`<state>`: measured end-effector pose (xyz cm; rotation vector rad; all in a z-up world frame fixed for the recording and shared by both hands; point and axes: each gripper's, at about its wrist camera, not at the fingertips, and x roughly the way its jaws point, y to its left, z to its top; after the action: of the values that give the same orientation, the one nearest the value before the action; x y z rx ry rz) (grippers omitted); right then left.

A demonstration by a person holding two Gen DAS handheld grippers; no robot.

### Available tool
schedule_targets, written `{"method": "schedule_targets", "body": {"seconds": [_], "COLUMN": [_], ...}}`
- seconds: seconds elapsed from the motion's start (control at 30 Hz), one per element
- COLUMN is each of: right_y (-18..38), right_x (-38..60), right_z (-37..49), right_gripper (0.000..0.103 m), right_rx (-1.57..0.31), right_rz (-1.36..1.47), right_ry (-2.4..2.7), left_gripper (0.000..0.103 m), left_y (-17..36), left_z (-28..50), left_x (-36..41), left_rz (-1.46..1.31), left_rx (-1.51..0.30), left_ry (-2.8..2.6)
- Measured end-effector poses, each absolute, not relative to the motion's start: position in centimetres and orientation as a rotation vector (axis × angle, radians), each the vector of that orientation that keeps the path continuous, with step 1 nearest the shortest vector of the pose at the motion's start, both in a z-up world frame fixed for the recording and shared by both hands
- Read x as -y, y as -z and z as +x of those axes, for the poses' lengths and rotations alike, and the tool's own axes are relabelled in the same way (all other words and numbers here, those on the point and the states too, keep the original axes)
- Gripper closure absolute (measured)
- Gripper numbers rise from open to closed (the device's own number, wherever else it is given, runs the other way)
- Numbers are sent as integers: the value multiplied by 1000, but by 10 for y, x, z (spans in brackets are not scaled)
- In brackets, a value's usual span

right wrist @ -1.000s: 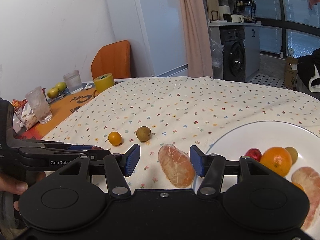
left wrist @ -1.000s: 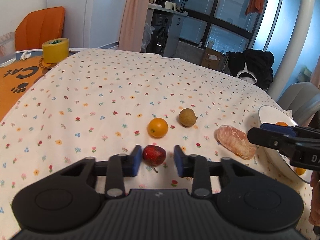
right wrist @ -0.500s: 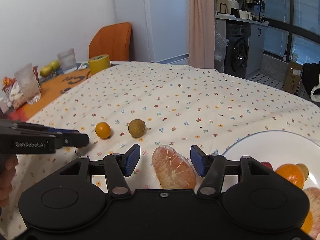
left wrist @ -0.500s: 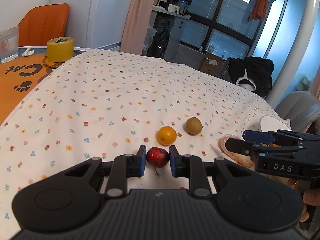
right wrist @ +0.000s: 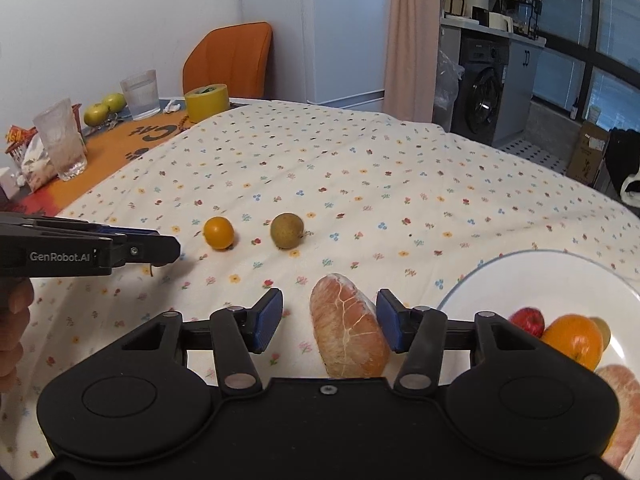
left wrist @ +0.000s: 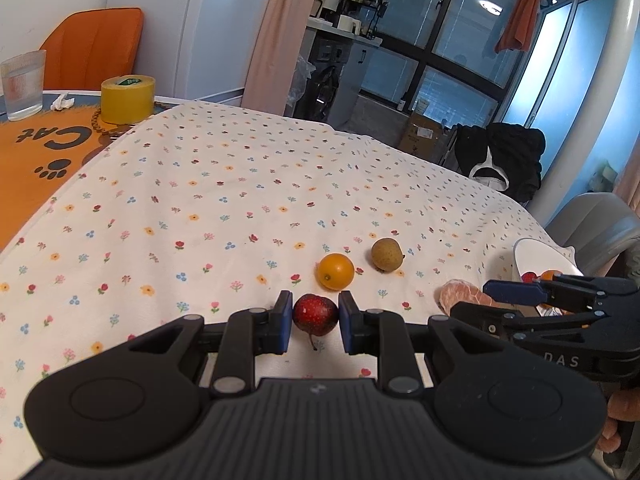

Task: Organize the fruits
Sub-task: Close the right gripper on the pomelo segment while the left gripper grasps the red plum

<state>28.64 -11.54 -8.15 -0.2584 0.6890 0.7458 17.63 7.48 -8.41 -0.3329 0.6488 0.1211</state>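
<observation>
Left gripper (left wrist: 312, 322): its two blue pads are pressing on either side of the small red fruit (left wrist: 315, 314), so it is gripping that fruit; the fruit's stem is hanging down below the pads, just above the flowered cloth (left wrist: 224, 200).

Right gripper (right wrist: 328, 322): its fingers are spread wide and holding nothing; the peeled citrus segment (right wrist: 349, 330) is lying between them, its right flank touching or almost touching the right pad, with a clear gap on the left.

Long axis of the segment: it is running nearly straight ahead along the fingers, so the pads are facing its two long flanks and would be closing across its narrow width.

Plate (right wrist: 532, 276): it is sitting just to the right of the right gripper and already carrying a red fruit, an orange and another peeled piece; for the left gripper it is lying far off to the right, beyond the other tool.

Nearer hand: the right one is much closer to the plate; the left one would be crossing past the segment to reach it.

Loose fruit ahead: a small orange (left wrist: 336, 271) and a brownish-green fruit (left wrist: 386, 255) are resting just beyond the left gripper's tips, side by side but apart.

Judgement: the red fruit seems ready for lifting; the segment is looking soft, so a gentle squeeze is probably called for.
</observation>
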Motion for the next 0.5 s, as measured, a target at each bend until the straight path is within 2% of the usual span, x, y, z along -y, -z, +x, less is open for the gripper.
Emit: {"method": "schedule_targets", "body": {"seconds": [0.5], "right_y": [82], "right_x": [113], "right_z": [260], "right_gripper": [50], "right_rx": [-695], "right_rz": [-300], "right_ry": [-784], "left_gripper": [80], "left_y": [82], "left_z": [163], "left_x": [-75], "left_rz": [-343], "left_rx": [-638], "left_ry": [-115]}}
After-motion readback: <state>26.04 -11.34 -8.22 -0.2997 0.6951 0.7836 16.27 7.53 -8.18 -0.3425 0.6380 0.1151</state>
